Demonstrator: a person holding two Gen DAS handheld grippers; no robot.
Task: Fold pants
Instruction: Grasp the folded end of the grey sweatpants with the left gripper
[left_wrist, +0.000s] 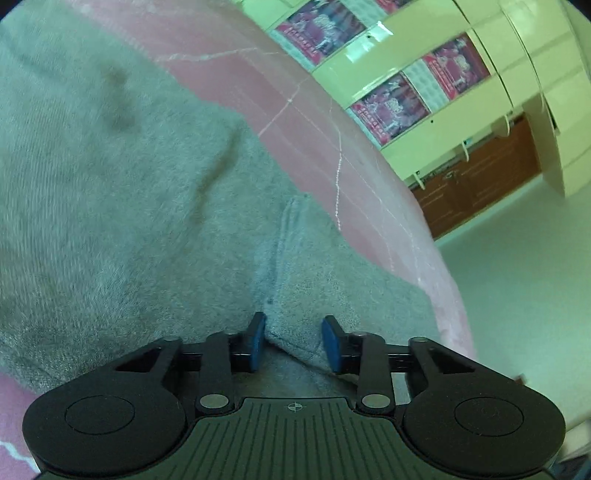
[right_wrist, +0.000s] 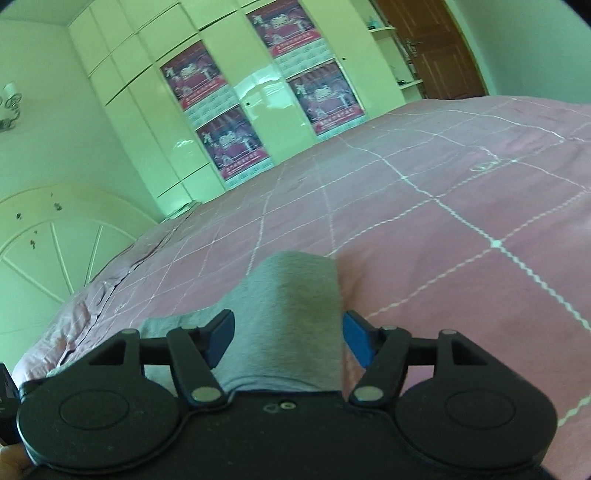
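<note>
Two hand-held grippers work one pair of grey pants on a pink checked bedspread. The left gripper (left_wrist: 294, 341) hangs low over the pants (left_wrist: 122, 206), its two blue pads (left_wrist: 256, 341) standing a little apart with a raised ridge of grey cloth between them; whether the pads press on that ridge cannot be told. From there the fabric spreads away up and to the left across most of the left wrist view, creased and blurred, with a stitched seam running forward from the jaws toward the bedspread (left_wrist: 314, 122). The right gripper (right_wrist: 288, 341) holds its two pads wider apart, and a band of the grey cloth fills the gap between them; the band's long axis runs straight ahead along the fingers to a rounded end on the bedspread. Behind the bed stand pale wardrobes (right_wrist: 147, 110) carrying four red posters (right_wrist: 192, 75), beside a brown door (right_wrist: 432, 44).
</note>
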